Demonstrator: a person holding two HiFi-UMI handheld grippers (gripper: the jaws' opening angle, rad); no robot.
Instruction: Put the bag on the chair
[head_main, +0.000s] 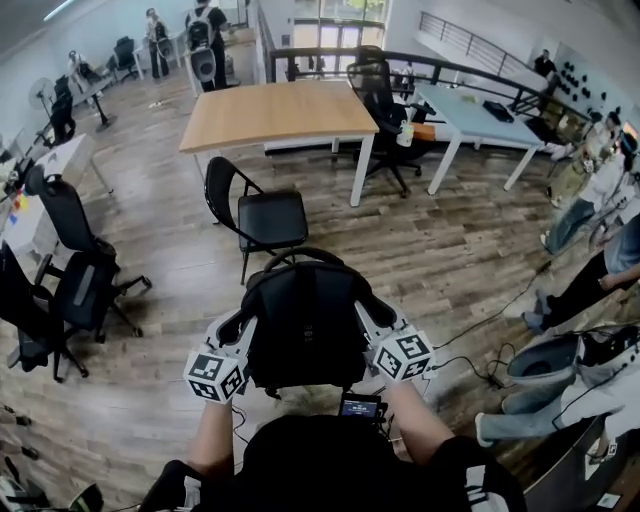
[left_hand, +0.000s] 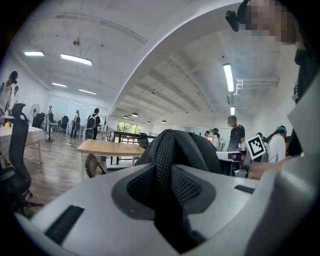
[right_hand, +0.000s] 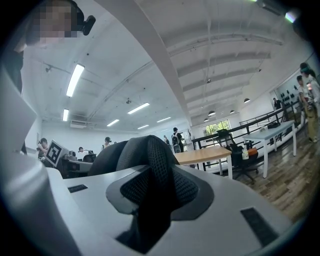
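Note:
A black backpack (head_main: 305, 325) hangs in the air in front of me, held up by both grippers. My left gripper (head_main: 238, 327) is shut on its left mesh strap (left_hand: 167, 165), and the bag's body (left_hand: 200, 150) bulges beyond the jaws. My right gripper (head_main: 372, 320) is shut on the right mesh strap (right_hand: 157, 180), with the bag's body (right_hand: 112, 155) behind it. A black chair (head_main: 270, 218) with a flat seat stands on the wooden floor just beyond the bag, its seat bare. The bag is above and nearer than the seat, not touching it.
A wooden table (head_main: 280, 112) stands behind the chair. Black office chairs (head_main: 75, 290) cluster at the left, another (head_main: 380, 90) behind the table. A pale table (head_main: 470, 110) is at the back right. People (head_main: 600, 200) and floor cables (head_main: 500, 310) occupy the right side.

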